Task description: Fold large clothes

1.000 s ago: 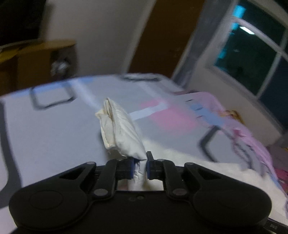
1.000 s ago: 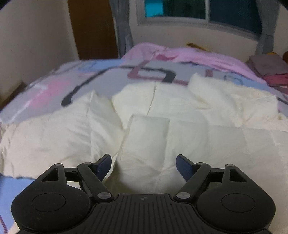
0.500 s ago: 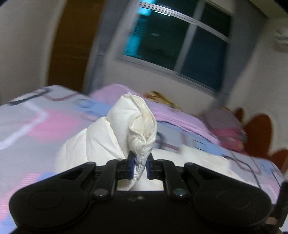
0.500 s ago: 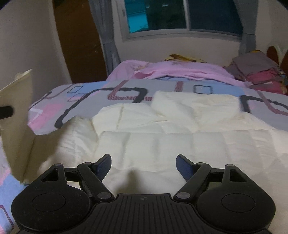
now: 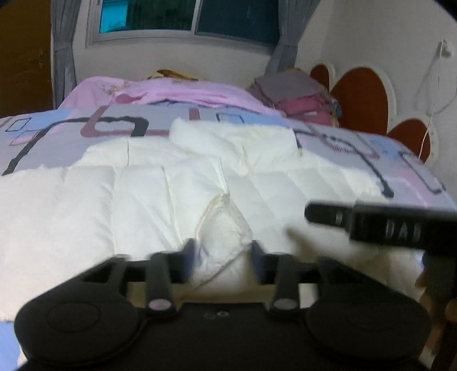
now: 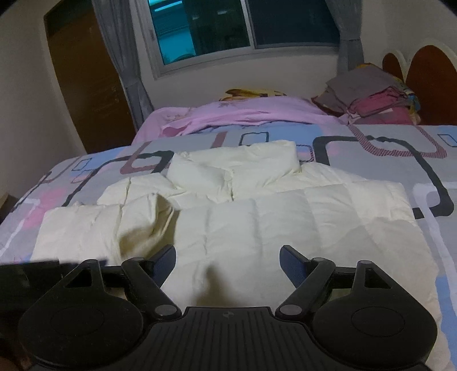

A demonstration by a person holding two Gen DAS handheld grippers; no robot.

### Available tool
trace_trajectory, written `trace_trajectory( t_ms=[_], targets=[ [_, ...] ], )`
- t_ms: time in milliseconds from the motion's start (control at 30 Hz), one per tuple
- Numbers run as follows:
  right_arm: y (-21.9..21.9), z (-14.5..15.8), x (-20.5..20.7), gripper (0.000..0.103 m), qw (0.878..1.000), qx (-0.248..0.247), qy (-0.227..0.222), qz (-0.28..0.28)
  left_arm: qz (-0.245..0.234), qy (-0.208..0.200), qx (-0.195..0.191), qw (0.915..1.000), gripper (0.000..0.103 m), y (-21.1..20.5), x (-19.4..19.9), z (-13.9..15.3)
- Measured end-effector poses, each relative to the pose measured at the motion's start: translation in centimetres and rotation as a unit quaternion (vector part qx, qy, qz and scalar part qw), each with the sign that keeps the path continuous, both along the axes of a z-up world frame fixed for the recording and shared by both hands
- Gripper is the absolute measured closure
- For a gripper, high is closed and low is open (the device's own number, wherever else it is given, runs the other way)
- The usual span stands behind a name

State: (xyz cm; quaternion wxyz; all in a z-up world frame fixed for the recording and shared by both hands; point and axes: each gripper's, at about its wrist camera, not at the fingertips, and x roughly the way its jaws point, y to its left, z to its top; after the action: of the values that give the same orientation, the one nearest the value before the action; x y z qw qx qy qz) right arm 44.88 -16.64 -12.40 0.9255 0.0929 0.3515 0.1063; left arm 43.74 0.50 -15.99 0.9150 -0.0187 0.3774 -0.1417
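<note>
So the big cream-white quilted puffer jacket (image 6: 257, 217) is lying spread across the bed, on the grey bedspread with pink and blue rectangle outlines (image 6: 400, 142), collar end toward the window (image 6: 242, 25). My left gripper (image 5: 224, 252) has just been opening its jaws. There's a bunched-up fold of the jacket sitting between the blue pads, but from what I can see they aren't pinching it, it's just resting there. A bit blurry though. My right gripper (image 6: 227, 258) hangs over the near part of the jacket with its jaws spread wide and nothing in them. Far side of the bed there's a crumpled pink blanket (image 6: 242, 114) and a stack of folded grey and magenta clothes (image 6: 371, 94).
</note>
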Motion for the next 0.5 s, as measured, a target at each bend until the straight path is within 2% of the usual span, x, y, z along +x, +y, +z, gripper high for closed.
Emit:
trace_trajectory(
  t_ms=[33, 67, 233, 367, 433, 500],
  targets=[
    [0.1, 0.0, 0.0, 0.024, 1.000, 0.006, 0.001, 0.004, 0.001, -0.005, 0.002, 1.0000, 0.031, 0.2, -0.8, 0.1],
    [0.2, 0.0, 0.2, 0.024, 1.000, 0.013, 0.002, 0.009, 0.005, -0.014, 0.003, 0.9999, 0.029, 0.4, -1.5, 0.5],
    [2.3, -0.3, 1.0, 0.024, 0.999, 0.034, 0.011, 0.041, 0.045, -0.021, 0.015, 0.9986, 0.030, 3.0, -3.4, 2.5],
    [4.7, -0.8, 1.7, 0.024, 0.996, 0.040, 0.026, 0.069, 0.102, -0.040, 0.053, 0.9925, 0.029, 6.8, -5.0, 3.1],
    [5.6, -1.7, 2.2, 0.024, 0.995, 0.048, 0.044, 0.071, 0.129, -0.036, 0.071, 0.9885, 0.029, 8.6, -5.5, 2.9],
    [6.3, -2.5, 2.6, 0.024, 0.994, 0.060, 0.061, 0.075, 0.155, -0.024, 0.073, 0.9849, 0.030, 10.4, -5.9, 2.5]
  ],
)
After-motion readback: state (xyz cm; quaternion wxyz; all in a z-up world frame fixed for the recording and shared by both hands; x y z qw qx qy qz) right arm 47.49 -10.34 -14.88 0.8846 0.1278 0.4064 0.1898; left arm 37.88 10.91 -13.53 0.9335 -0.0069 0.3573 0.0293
